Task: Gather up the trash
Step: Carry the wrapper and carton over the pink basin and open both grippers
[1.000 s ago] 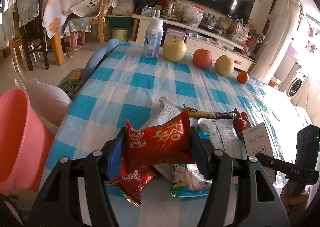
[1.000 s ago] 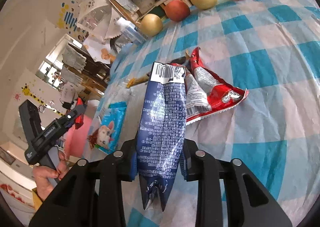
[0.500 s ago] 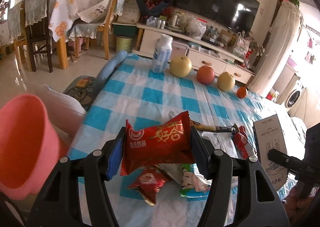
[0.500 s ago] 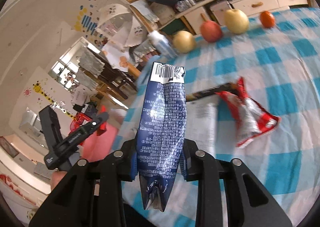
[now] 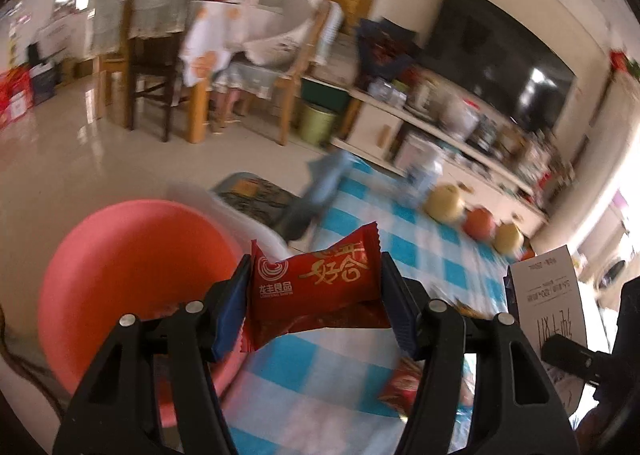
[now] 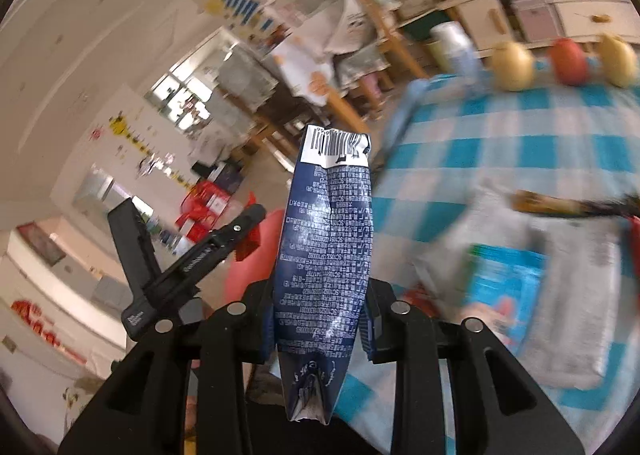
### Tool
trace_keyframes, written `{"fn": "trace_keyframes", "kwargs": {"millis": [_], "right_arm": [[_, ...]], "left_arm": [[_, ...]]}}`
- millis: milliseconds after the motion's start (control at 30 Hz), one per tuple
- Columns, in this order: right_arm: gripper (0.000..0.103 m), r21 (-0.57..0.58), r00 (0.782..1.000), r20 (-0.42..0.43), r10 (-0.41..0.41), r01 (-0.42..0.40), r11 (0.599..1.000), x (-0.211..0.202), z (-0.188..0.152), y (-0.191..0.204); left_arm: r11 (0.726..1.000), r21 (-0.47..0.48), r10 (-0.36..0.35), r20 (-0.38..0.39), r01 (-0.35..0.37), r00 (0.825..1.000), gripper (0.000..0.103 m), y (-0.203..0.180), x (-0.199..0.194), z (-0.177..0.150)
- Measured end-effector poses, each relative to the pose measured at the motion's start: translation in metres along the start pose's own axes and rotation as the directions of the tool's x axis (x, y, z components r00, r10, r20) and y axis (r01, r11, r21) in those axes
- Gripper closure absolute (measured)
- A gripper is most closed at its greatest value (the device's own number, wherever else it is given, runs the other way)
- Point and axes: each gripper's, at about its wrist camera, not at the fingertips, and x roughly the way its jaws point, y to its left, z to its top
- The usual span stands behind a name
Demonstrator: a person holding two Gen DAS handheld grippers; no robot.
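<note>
Surface: we see a blue-and-white checked cloth (image 5: pixel 404 255) covering the surface, with two pale pears (image 5: pixel 444 207) and a red apple (image 5: pixel 480 222) lined up at its far side beside a white bottle (image 5: pixel 426 175).
Litter on the surface: in the right wrist view a light blue packet (image 6: pixel 508 287) lies on the cloth next to grey-white paper (image 6: pixel 576 319), with a thin brown wrapper (image 6: pixel 560 203) beyond it; in the left wrist view another red wrapper (image 5: pixel 404 383) lies low on the cloth, blurred.
Room: wooden chairs (image 5: pixel 152 67) and a draped dining table stand on a glossy floor, and a dark television (image 5: pixel 500 63) hangs above a cluttered low shelf.
Edges and open room: the pink bin (image 5: pixel 132 295) sits just off the near left edge of the surface, its mouth facing us; bare floor stretches beyond it.
Left tongs (image 5: pixel 316 295): closed on a red snack wrapper (image 5: pixel 316 279), held crosswise in the air at the bin's right rim.
Right tongs (image 6: pixel 320 319): clamped on a dark blue packet (image 6: pixel 326 255) standing upright, barcode end uppermost, above the surface's edge with the bin behind it.
Hand pose: in the right wrist view we see the left tool's black body angled up to the right; both views are motion-blurred.
</note>
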Motion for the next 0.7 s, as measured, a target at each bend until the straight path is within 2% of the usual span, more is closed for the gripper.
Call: {"fn": "trace_keyframes", "kwargs": {"millis": [133, 300, 567, 633, 700], "right_arm": [[0.07, -0.052, 0.998, -0.06, 0.032, -0.035, 0.998, 0.045, 0.009, 0.037], [0.07, -0.107, 0.99, -0.125, 0.062, -0.076, 0.991, 0.101, 0.016, 0.078], [0.07, -0.127, 0.979, -0.185, 0.086, -0.11, 0.986, 0.178, 0.022, 0.111], [0.068, -0.116, 0.973, -0.209, 0.093, -0.119, 0.986, 0.196, 0.023, 0.113], [0.057, -0.11, 0.975, -0.217, 0.041, -0.066, 0.992, 0.211, 0.021, 0.109]], "left_arm": [[0.994, -0.075, 0.086, 0.02, -0.085, 0.996, 0.041, 0.045, -0.005, 0.008], [0.977, -0.149, 0.156, 0.02, -0.152, 0.988, 0.041, 0.09, -0.006, 0.013], [0.96, -0.206, 0.192, -0.001, -0.188, 0.981, 0.04, 0.127, 0.003, 0.017], [0.955, -0.214, 0.21, -0.009, -0.207, 0.978, 0.039, 0.133, 0.005, 0.017], [0.947, -0.215, 0.239, -0.029, -0.239, 0.971, 0.033, 0.136, 0.009, 0.016]]}}
